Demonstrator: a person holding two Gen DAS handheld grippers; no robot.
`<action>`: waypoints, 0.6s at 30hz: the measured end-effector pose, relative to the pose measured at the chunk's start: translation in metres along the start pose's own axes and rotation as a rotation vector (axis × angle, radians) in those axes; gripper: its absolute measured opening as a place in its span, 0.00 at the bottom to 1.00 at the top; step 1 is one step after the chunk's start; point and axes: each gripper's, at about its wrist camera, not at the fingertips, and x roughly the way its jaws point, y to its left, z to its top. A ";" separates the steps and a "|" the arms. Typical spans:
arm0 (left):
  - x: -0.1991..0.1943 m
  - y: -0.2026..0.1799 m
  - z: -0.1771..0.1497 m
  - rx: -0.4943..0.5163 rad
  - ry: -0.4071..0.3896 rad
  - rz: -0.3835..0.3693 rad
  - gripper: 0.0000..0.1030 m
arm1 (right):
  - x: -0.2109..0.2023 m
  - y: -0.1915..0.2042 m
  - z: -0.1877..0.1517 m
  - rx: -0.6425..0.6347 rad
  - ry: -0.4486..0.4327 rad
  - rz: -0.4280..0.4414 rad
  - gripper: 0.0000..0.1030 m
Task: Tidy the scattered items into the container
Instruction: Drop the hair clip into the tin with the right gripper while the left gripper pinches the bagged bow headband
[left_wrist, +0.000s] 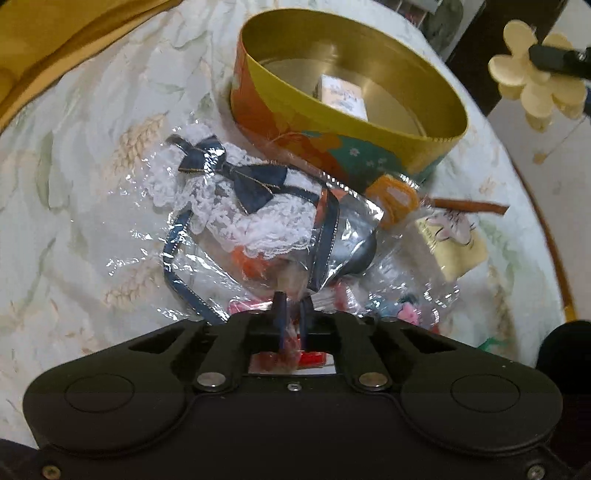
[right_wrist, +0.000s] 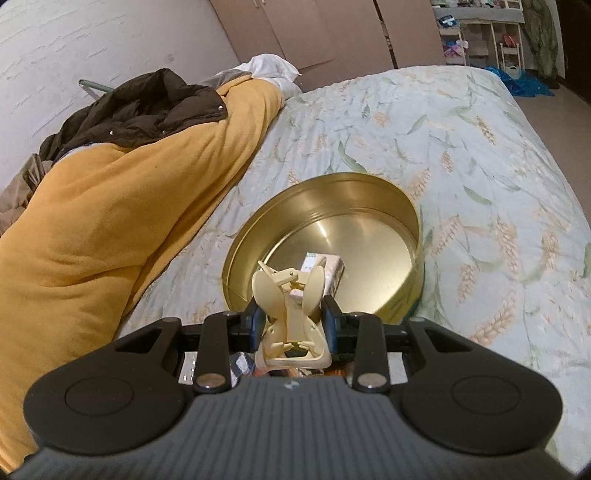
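A round gold tin (left_wrist: 406, 147) with an orange floral wall sits on the bed; it also shows in the right wrist view (right_wrist: 369, 206). A small white box (left_wrist: 343, 96) lies inside it (right_wrist: 325, 267). My left gripper (left_wrist: 291, 314) is shut on a clear plastic packet (left_wrist: 240, 221) holding white lace and a navy ribbon bow, lifted just in front of the tin. My right gripper (right_wrist: 293, 325) is shut on a cream flower-shaped hair claw (right_wrist: 291, 295), held over the tin's near rim. The claw (left_wrist: 535, 77) also shows at the upper right of the left wrist view.
Under the packet lie more small items: an orange piece (left_wrist: 395, 195), a cream card (left_wrist: 454, 240) and pink bits (left_wrist: 406, 308). A mustard blanket (right_wrist: 110, 221) with a dark jacket (right_wrist: 147, 107) lies left of the tin. The floral bedspread (right_wrist: 480, 166) stretches right.
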 end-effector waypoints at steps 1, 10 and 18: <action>-0.002 0.000 -0.001 -0.004 -0.008 -0.013 0.03 | 0.001 0.002 0.002 -0.006 0.001 -0.001 0.35; -0.019 0.005 -0.009 -0.052 -0.071 -0.084 0.01 | 0.014 0.008 0.016 -0.025 0.011 -0.021 0.35; -0.022 0.005 -0.014 -0.058 -0.077 -0.095 0.01 | 0.042 0.008 0.023 -0.012 0.038 -0.045 0.35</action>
